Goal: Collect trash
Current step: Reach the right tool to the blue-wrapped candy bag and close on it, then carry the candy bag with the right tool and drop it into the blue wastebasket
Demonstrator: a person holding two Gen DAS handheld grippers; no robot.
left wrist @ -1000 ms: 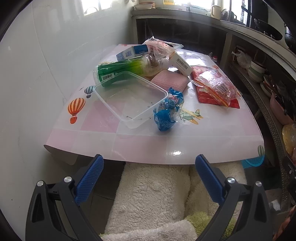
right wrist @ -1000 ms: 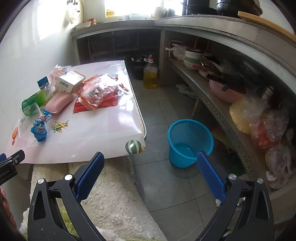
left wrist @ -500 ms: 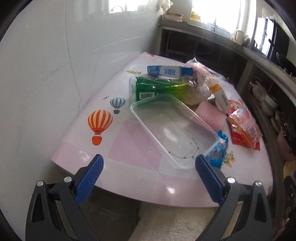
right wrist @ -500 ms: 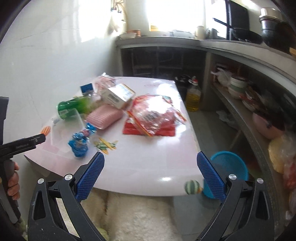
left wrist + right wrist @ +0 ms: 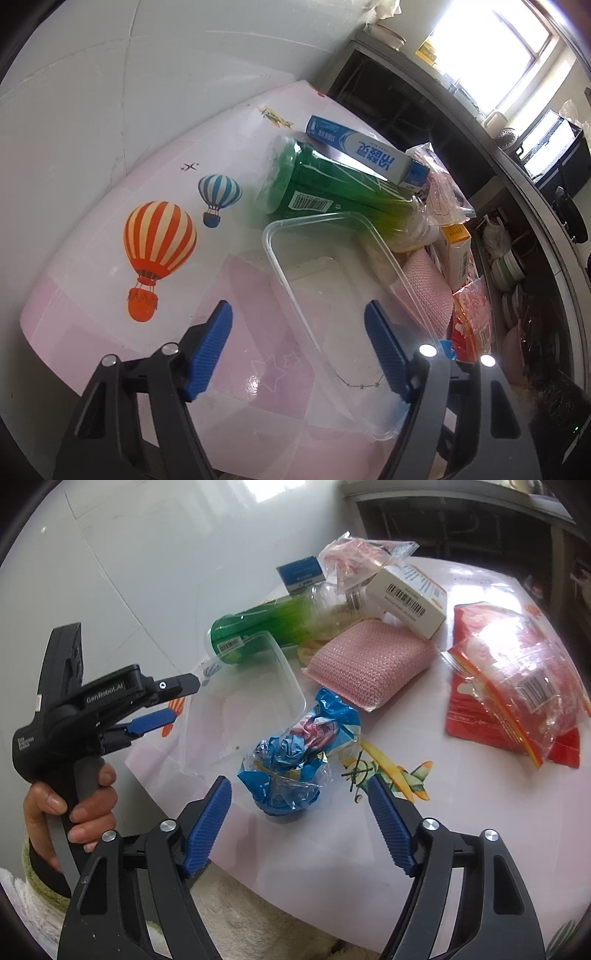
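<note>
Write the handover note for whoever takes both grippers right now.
Left gripper: jaws closing, nothing pressed yet; it straddles the near rim of the clear rectangular plastic container.
Right gripper: jaws closing, nothing held; the crumpled blue foil wrapper lies just ahead of it.
On the pink-and-white table: green plastic bottle, blue-and-white toothpaste box, pink knitted pad, white barcoded carton, red snack bag under a clear zip bag.
Done: nothing picked up.
Left: all trash; no bin in view.
</note>
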